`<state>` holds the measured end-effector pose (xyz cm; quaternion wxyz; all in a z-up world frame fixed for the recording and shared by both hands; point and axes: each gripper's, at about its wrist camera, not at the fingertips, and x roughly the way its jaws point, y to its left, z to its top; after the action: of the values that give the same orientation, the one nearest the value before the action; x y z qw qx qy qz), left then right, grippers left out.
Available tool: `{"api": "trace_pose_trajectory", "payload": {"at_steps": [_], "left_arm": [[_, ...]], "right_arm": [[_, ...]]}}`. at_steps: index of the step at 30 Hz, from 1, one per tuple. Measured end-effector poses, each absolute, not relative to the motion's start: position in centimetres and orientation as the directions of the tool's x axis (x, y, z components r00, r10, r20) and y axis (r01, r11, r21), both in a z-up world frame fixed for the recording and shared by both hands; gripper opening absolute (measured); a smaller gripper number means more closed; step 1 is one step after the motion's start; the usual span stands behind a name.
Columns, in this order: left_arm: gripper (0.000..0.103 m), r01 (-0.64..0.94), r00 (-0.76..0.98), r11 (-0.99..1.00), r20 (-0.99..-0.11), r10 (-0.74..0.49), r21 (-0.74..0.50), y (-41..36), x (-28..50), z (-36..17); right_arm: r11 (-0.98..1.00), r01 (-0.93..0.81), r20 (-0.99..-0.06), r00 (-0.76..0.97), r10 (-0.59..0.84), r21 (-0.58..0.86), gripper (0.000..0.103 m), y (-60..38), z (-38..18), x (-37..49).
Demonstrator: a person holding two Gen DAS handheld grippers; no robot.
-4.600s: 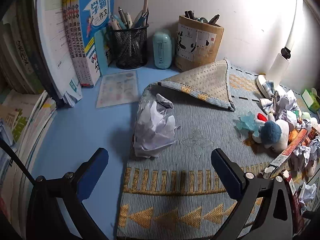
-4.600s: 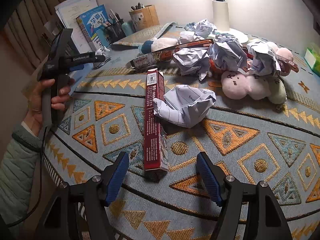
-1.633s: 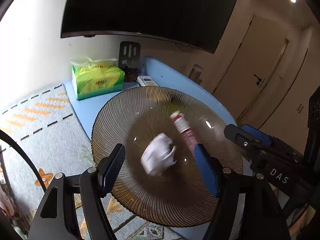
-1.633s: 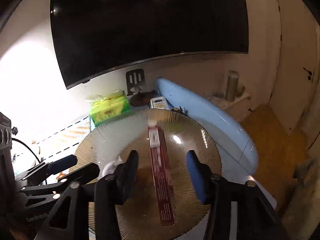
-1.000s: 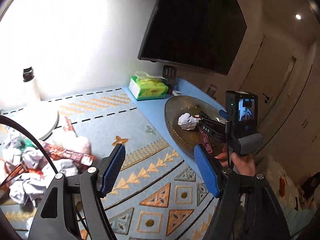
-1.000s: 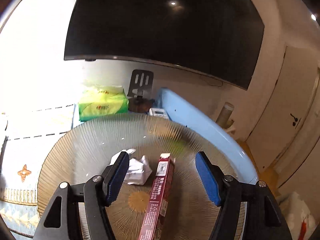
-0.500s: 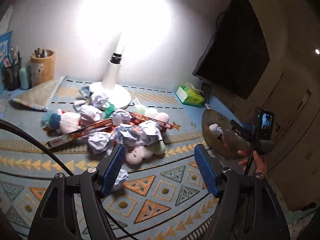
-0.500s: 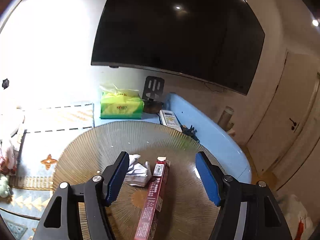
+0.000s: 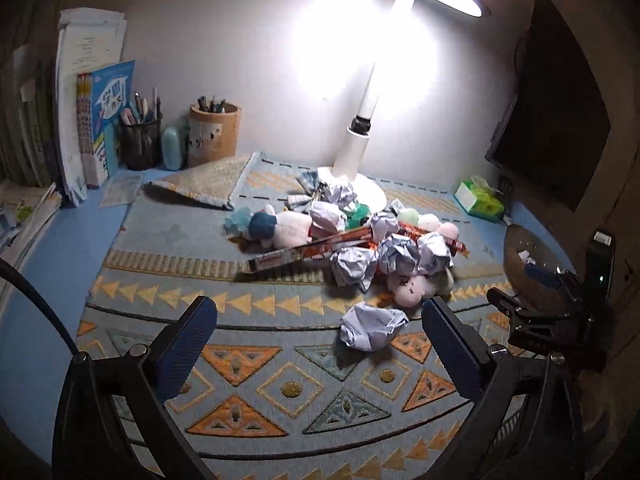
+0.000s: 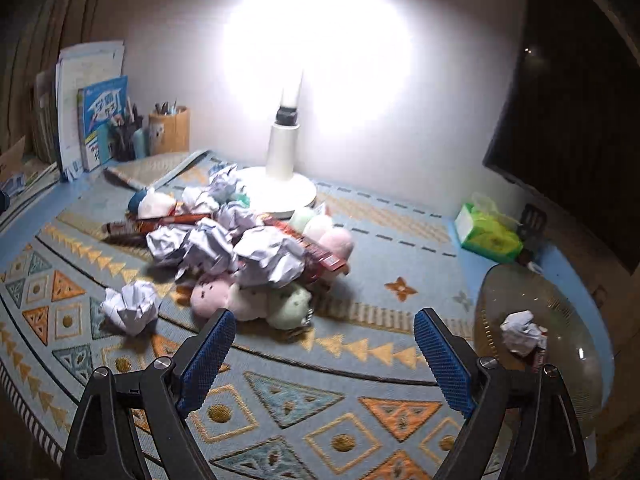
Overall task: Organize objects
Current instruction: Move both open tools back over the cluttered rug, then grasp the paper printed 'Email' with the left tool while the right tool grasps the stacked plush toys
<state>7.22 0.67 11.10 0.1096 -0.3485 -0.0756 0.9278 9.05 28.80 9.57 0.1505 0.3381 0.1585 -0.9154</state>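
With both the left gripper (image 9: 318, 330) and right gripper (image 10: 320, 344) empty and their jaws opening, I'd say the next pick is the loose paper ball (image 9: 373, 326) lying near the pile (image 10: 240, 248), bound for the glass plate (image 10: 576, 396) at the mat's (image 10: 360, 412) far-right edge, across open mat.
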Motion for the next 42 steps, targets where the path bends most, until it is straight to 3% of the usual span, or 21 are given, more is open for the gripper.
{"api": "trace_pose_trajectory", "payload": {"at_steps": [4,7,11,14,15,18,21,26,28,33,42], "left_arm": [[0.102,-0.22,-0.64,-0.965,-0.726,0.251,-0.14,5.7,5.0,6.2],[0.102,-0.247,-0.601,-0.966,-0.77,0.213,-0.074,8.3,3.5,4.4],[0.101,-0.234,-0.565,-0.97,-0.804,0.186,-0.06,9.7,2.0,2.6],[0.078,-0.217,-0.557,-0.975,-0.813,0.168,-0.053,9.8,1.4,1.9],[0.064,-0.217,-0.567,-0.975,-0.808,0.164,-0.046,9.8,1.6,2.1],[0.055,-0.228,-0.566,-0.97,-0.799,0.203,-0.085,9.0,1.9,2.5],[0.055,-0.197,-0.587,-0.976,-0.786,0.194,-0.094,7.3,2.3,2.8],[0.055,-0.124,-0.611,-0.983,-0.77,0.183,-0.135,3.2,3.3,3.0],[0.055,-0.117,-0.62,-0.978,-0.756,0.209,-0.173,2.5,3.2,2.9],[0.055,-0.151,-0.642,-0.984,-0.748,0.167,-0.09,4.1,3.2,3.1],[0.055,-0.156,-0.619,-0.981,-0.763,0.189,-0.117,4.6,2.8,2.6]], "right_arm": [[-0.912,0.411,-0.775,-0.582,-0.247,-0.018,0.09,29.1,6.1,5.8],[-0.917,0.4,-0.793,-0.561,-0.237,-0.009,0.09,29.6,5.9,3.6],[-0.898,0.431,-0.804,-0.5,-0.323,0.092,0.09,29.2,5.5,0.8],[-0.876,0.457,-0.777,-0.492,-0.392,0.153,0.09,29.1,5.9,0.2],[-0.866,0.47,-0.777,-0.478,-0.41,0.168,0.09,29.0,5.9,0.3],[-0.816,0.546,-0.774,-0.428,-0.466,0.19,0.09,27.7,5.6,2.2],[-0.776,0.615,-0.774,-0.419,-0.474,0.142,0.09,26.1,5.9,5.6],[-0.64,0.736,-0.736,-0.304,-0.605,0.222,0.09,25.2,7.0,12.4],[-0.674,0.716,-0.75,-0.342,-0.566,0.182,0.09,25.5,6.9,13.5],[-0.775,0.63,-0.799,-0.437,-0.413,0.056,0.09,26.7,6.0,10.2],[-0.76,0.647,-0.824,-0.396,-0.405,0.063,0.071,22.7,4.2,4.9]]}}
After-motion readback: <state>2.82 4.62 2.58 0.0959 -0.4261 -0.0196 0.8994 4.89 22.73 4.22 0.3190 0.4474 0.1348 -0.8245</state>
